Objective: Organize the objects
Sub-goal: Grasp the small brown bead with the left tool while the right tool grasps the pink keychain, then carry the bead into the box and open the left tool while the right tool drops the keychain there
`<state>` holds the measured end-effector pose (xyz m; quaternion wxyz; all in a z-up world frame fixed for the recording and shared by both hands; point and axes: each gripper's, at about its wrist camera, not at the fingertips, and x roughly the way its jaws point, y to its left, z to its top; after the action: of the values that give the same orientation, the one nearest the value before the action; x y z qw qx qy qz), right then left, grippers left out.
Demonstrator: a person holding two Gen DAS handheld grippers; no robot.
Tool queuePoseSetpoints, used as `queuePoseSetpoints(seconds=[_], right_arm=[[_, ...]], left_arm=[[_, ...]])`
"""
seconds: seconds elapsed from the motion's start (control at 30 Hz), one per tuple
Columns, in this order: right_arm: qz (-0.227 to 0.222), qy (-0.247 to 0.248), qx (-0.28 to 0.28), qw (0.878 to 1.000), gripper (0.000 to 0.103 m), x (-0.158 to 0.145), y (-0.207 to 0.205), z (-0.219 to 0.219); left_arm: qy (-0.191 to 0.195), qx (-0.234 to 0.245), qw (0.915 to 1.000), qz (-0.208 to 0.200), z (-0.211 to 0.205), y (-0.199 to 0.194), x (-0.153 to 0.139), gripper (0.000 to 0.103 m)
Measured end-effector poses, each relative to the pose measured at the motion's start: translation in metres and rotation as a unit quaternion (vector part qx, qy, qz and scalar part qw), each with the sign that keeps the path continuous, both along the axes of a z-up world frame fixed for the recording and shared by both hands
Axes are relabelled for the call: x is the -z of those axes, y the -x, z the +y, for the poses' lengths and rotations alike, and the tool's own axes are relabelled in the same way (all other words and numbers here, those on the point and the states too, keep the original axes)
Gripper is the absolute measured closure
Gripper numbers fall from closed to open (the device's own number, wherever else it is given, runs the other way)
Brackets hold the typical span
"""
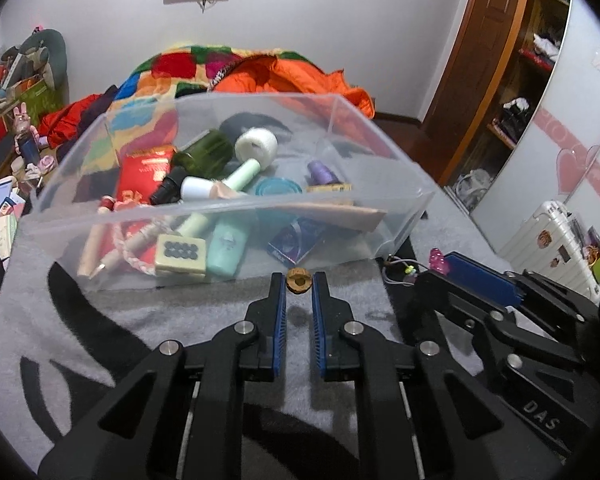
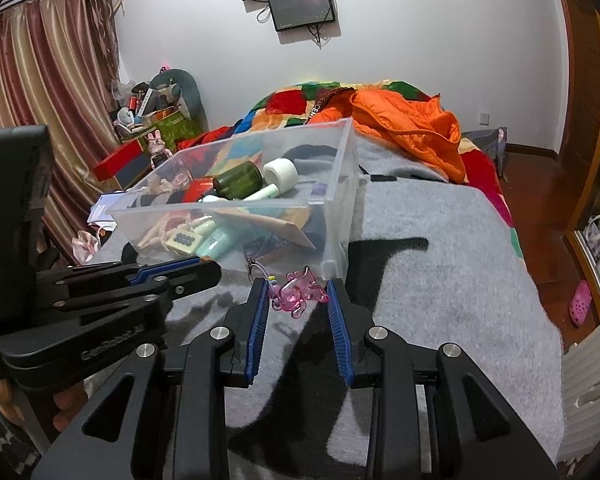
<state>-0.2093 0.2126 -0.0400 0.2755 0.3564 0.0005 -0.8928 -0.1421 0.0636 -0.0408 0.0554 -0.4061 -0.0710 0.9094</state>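
The left gripper [image 1: 299, 282] pinches a small brown nut [image 1: 298, 279] at its tips; the right gripper [image 2: 298, 292], nearly closed, clamps a pink charm [image 2: 299, 291] — both lifted just near of the clear bin [image 1: 380, 168], presumably for dropping in.

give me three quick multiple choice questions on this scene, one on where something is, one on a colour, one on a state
1. Where is the white tape roll?
A. on the grey blanket outside the bin
B. inside the clear bin
C. in the right tool

2. What colour is the bear charm between the right tool fingers?
A. pink
B. green
C. yellow

3. What is the left tool doing?
A. standing wide open, empty
B. shut on a small brown piece
C. gripping the bin's rim

Answers: B, the roll lies among the bottles inside the bin's walls; A, it is see-through pink; B, the brown piece sits pinched between its tips.
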Motion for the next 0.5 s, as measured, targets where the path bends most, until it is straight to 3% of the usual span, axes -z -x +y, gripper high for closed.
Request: queuePoseSetpoints(seconds=[0.5], right_arm=[[0.027, 0.010, 0.006, 1.000, 0.076, -0.033, -0.001, -0.018]], left_arm=[[-0.025, -0.005, 0.9981, 0.056, -0.033, -0.018, -0.034, 0.091]])
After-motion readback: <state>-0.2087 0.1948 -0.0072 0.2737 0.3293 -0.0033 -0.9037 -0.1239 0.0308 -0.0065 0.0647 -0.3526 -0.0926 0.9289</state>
